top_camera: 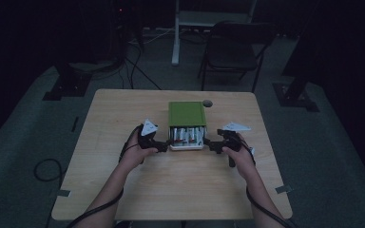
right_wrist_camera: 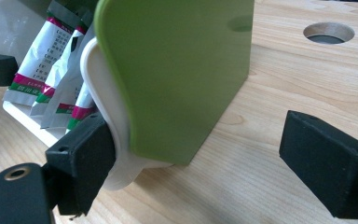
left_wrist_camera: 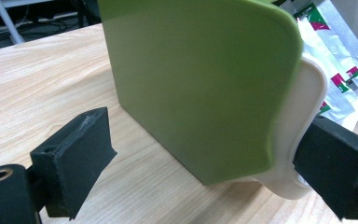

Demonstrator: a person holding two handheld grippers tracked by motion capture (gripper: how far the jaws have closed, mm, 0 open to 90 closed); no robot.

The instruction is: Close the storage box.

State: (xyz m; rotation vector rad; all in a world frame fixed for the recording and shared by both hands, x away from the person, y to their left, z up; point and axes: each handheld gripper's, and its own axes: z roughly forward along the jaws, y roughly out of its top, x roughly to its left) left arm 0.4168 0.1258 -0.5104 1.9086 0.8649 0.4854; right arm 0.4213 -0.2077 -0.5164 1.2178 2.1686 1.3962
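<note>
- the green box (top_camera: 186, 114) sits mid-table on the wooden table (top_camera: 123, 180), its white drawer (top_camera: 186, 146) slid out toward you with sachets (top_camera: 186, 135) standing inside.
- your left gripper (left_wrist_camera: 205, 163) is spread wide at the box's left side: one pad touches the white drawer's edge, the other stands clear over bare wood.
- your right gripper (right_wrist_camera: 214, 158) mirrors it, jaws apart, one pad against the drawer's rim, the other free.
- a round hole (right_wrist_camera: 328, 32) lies in the table beyond the box.
</note>
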